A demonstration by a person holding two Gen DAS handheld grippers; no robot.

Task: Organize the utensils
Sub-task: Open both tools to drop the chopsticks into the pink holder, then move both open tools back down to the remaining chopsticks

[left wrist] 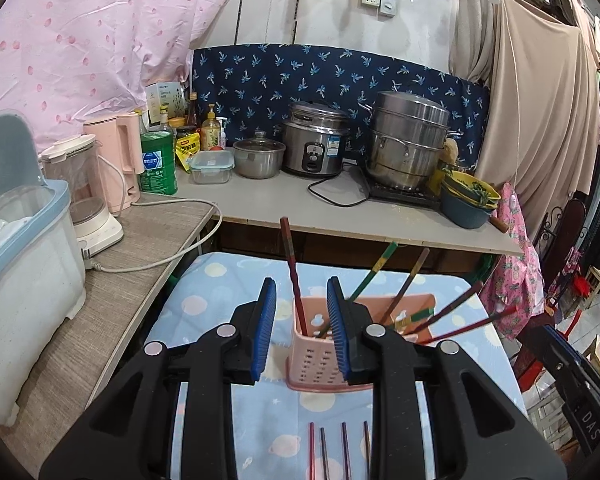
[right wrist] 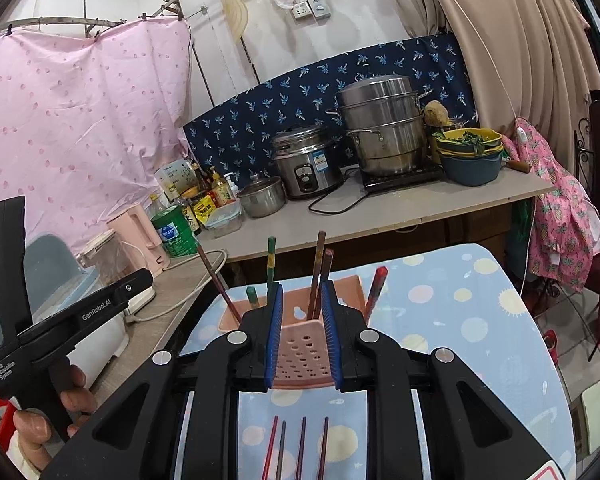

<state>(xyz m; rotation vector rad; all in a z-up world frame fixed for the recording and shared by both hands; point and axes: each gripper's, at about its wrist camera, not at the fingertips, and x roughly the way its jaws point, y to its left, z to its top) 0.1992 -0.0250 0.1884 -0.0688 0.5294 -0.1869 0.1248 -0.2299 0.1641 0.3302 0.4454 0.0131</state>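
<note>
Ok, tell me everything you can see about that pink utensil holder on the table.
The pink utensil holder looks like plastic: a rectangular basket with perforated walls and cut-out holes near its rim. It stands upright on the blue patterned tablecloth. Several chopsticks lean in it at different angles, red, brown and green. Four more chopsticks lie flat on the cloth in front, apart from it. Neither gripper touches it.

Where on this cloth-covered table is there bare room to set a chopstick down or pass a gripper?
Free: the cloth right of the pink holder, out to the table's edge. Crowded: directly below both grippers, four loose chopsticks lie side by side. The back counter is packed with pots.
</note>
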